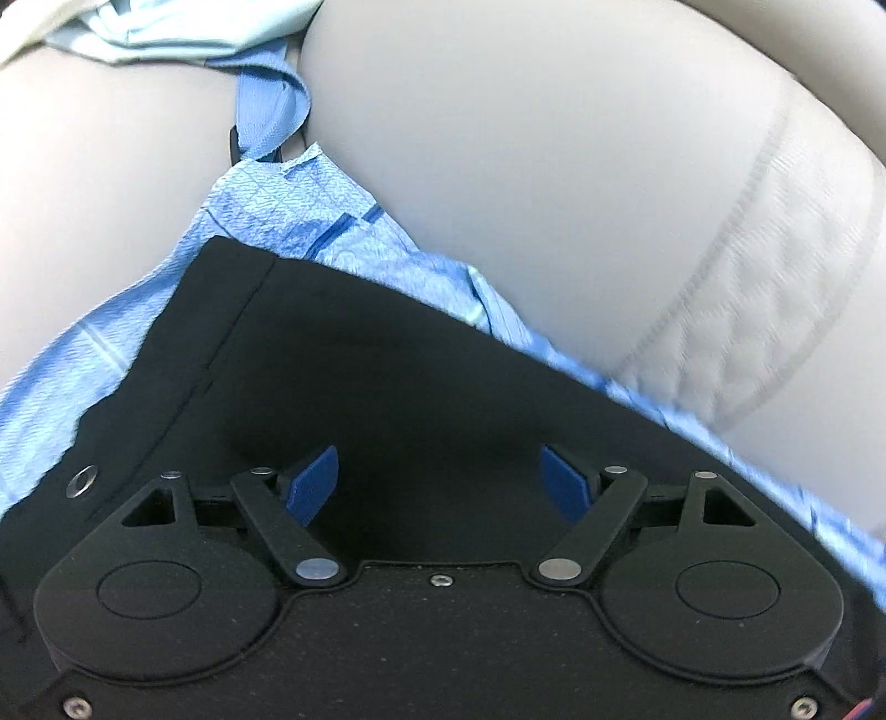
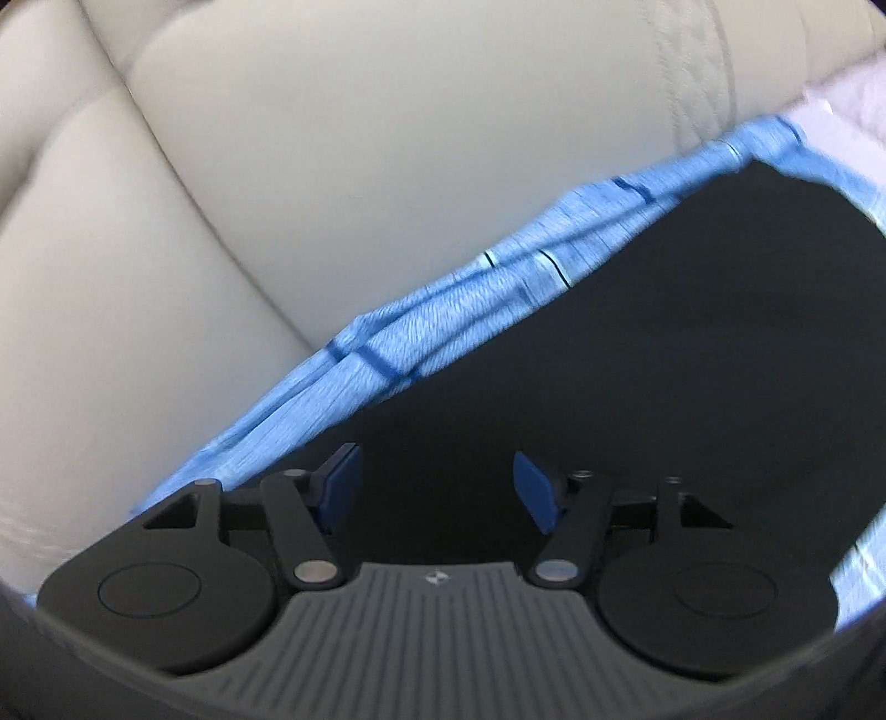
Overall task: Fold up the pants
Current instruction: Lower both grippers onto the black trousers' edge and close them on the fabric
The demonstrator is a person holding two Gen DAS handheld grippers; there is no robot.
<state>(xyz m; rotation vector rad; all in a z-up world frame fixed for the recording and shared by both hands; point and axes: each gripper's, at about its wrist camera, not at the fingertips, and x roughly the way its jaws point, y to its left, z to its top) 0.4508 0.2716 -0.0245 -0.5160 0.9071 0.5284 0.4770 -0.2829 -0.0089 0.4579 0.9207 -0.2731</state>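
Observation:
The black pants (image 1: 387, 376) lie flat on a light blue patterned cloth (image 1: 310, 221) over a pale leather sofa. A seam and a metal rivet (image 1: 87, 479) show at the left in the left wrist view. My left gripper (image 1: 440, 484) is open and empty, low over the black fabric. In the right wrist view the pants (image 2: 664, 343) fill the lower right, with the blue cloth (image 2: 443, 327) along their edge. My right gripper (image 2: 437, 487) is open and empty just above the pants near that edge.
Pale leather sofa cushions (image 2: 277, 166) surround the cloth, with deep seams between them. A white quilted fabric (image 1: 775, 266) lies at the right of the left wrist view. A light blue garment (image 1: 183, 27) and a blue strap (image 1: 271, 105) sit at the top left.

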